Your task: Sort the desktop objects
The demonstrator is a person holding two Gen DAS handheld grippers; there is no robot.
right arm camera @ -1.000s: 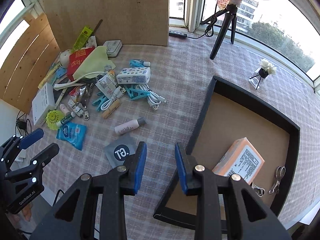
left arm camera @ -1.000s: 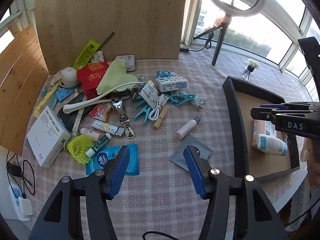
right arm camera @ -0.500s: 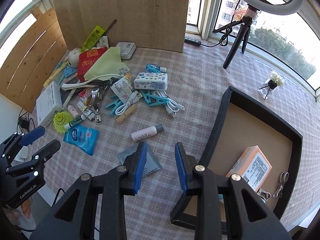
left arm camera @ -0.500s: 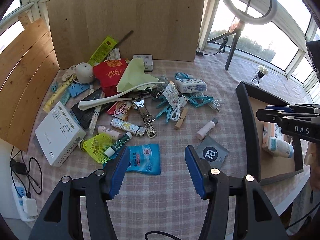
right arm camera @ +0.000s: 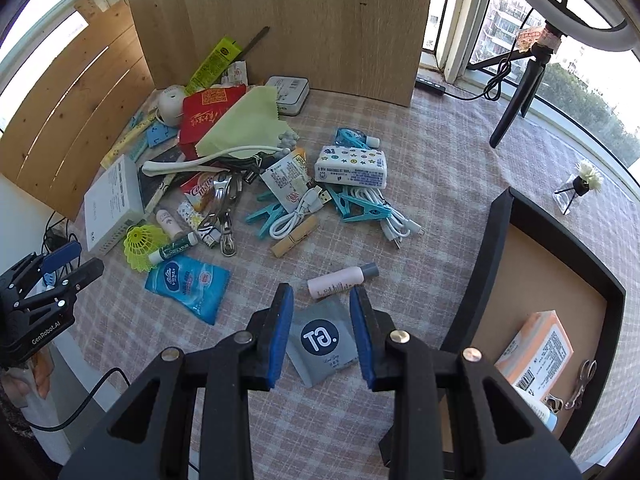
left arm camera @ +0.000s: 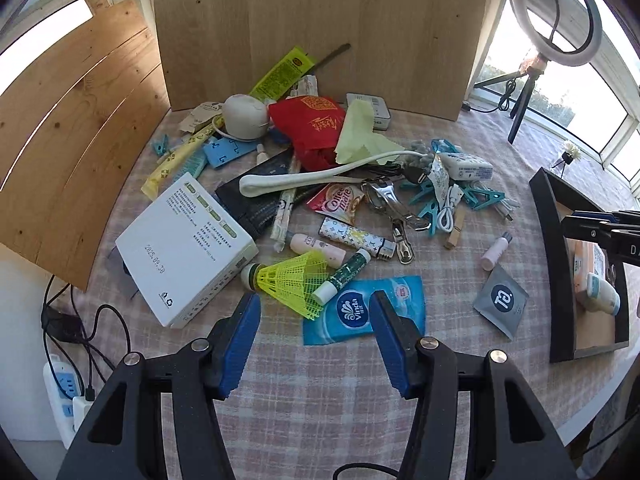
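Note:
A heap of small objects lies on the checked tablecloth. My left gripper (left arm camera: 316, 340) is open and empty, just short of a blue Vinda tissue pack (left arm camera: 362, 310) and a yellow shuttlecock (left arm camera: 296, 280). My right gripper (right arm camera: 322, 332) is open and empty, hovering over a grey sachet (right arm camera: 322, 338), with a small pink bottle (right arm camera: 340, 278) just beyond its tips. A black tray (right arm camera: 492, 280) at the right holds an orange box (right arm camera: 536, 346), small scissors (right arm camera: 582, 380) and a white bottle (left arm camera: 600, 298).
A white box (left arm camera: 186, 248), red envelope (left arm camera: 314, 126), green cloth (right arm camera: 240, 126), teal clips (right arm camera: 360, 206), white cables (right arm camera: 294, 216) and nail clippers (left arm camera: 394, 210) fill the heap. Wooden boards (left arm camera: 320, 28) stand behind. A ring light tripod (right arm camera: 516, 92) stands far right. A power strip (left arm camera: 66, 392) lies below left.
Both grippers have moved left, toward the heap. The tray has slid to the right in both views. The grey sachet now lies between my right fingers. Both stay open.

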